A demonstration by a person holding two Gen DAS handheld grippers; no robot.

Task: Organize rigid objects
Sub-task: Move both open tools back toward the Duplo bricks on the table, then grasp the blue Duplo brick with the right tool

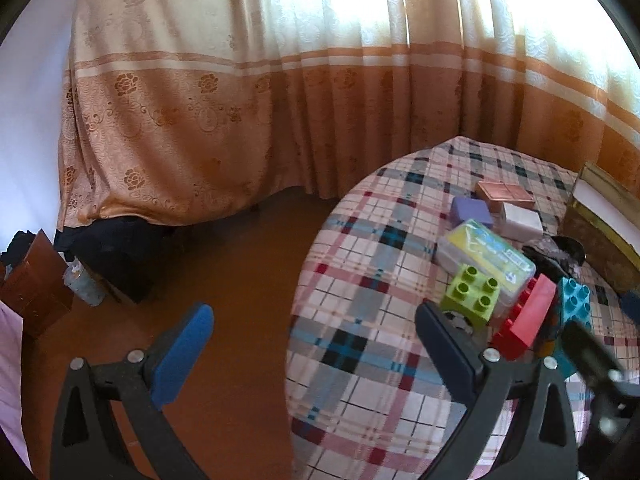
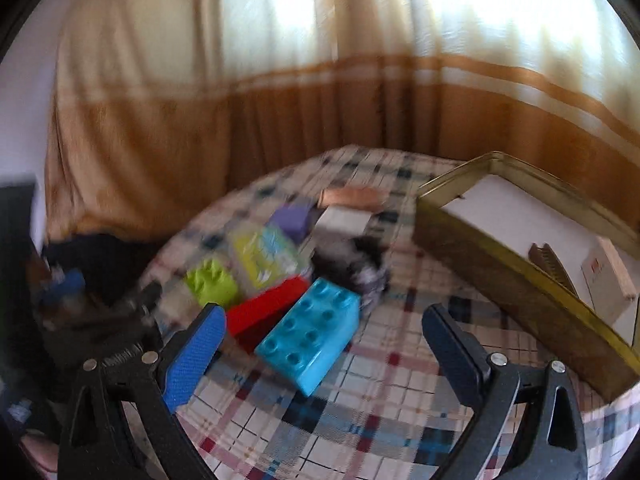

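Both grippers tilt downward toward a round table (image 2: 392, 408) covered in a plaid cloth. The left gripper (image 1: 316, 344) hangs released at the table's edge, with one finger over the floor (image 1: 224, 264) and nothing between the jaws. The right gripper (image 2: 324, 344) is also spread, its jaws on either side of a blue brick (image 2: 312, 336) that lies on the cloth; the pads do not press it.

Behind the blue brick sit a red brick (image 2: 268, 312), a green brick (image 2: 212, 280), a yellow-topped case (image 2: 264, 256) and a purple block (image 2: 294, 218). An open tin box (image 2: 500, 276) stands to the right, holding a white carton (image 2: 608, 280).

The right wrist view is blurred, and a dark lump (image 2: 352, 264) behind the blue brick cannot be made out. The tin box is cut off at the edge.
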